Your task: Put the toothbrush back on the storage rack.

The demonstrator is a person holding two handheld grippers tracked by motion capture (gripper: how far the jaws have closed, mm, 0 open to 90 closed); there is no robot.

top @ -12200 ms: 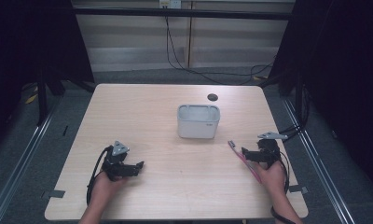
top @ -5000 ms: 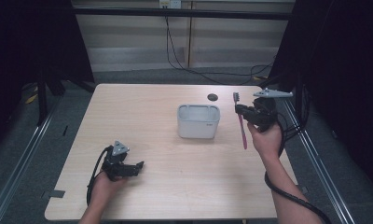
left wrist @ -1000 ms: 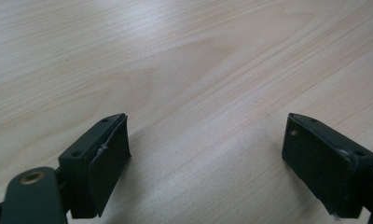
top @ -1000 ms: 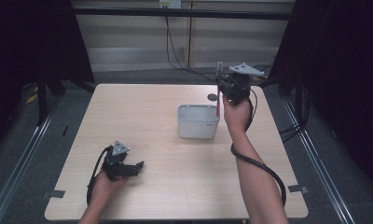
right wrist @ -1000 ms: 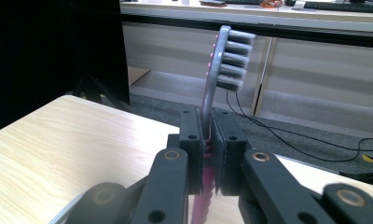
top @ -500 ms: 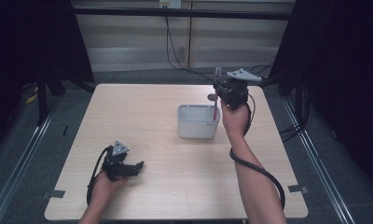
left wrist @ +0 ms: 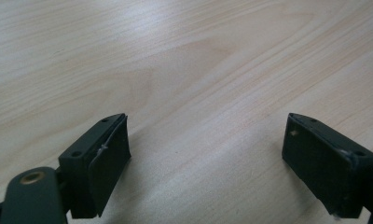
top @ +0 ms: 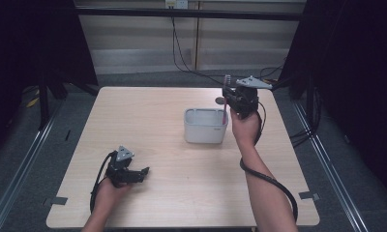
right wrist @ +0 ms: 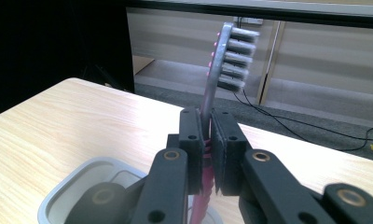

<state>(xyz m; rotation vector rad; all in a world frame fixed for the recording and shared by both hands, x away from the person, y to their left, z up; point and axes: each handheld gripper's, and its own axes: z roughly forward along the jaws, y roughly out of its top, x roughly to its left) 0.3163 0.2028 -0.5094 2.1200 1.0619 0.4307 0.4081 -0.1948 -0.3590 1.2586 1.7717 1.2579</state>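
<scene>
- Since a second ago the right gripper [top: 226, 99] has sunk a little, lowering the toothbrush [right wrist: 216, 88] toward the tub [top: 205, 125].
- One table [top: 148, 121], one tub, mid-table.
- Two grippers: right clamped on the brush neck above the tub's right rim; left gripper [top: 142, 173], jaws apart, idle well left of the tub.
- One toothbrush: likely light, stiff, slick; grip the neck.

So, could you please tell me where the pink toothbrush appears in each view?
High view: the toothbrush stands upright in the right gripper, right of centre, over the grey tub's right edge.
Left gripper view: bare table between open jaws.
Right gripper view: centre, head up.
Shared landmark: the grey tub.
</scene>
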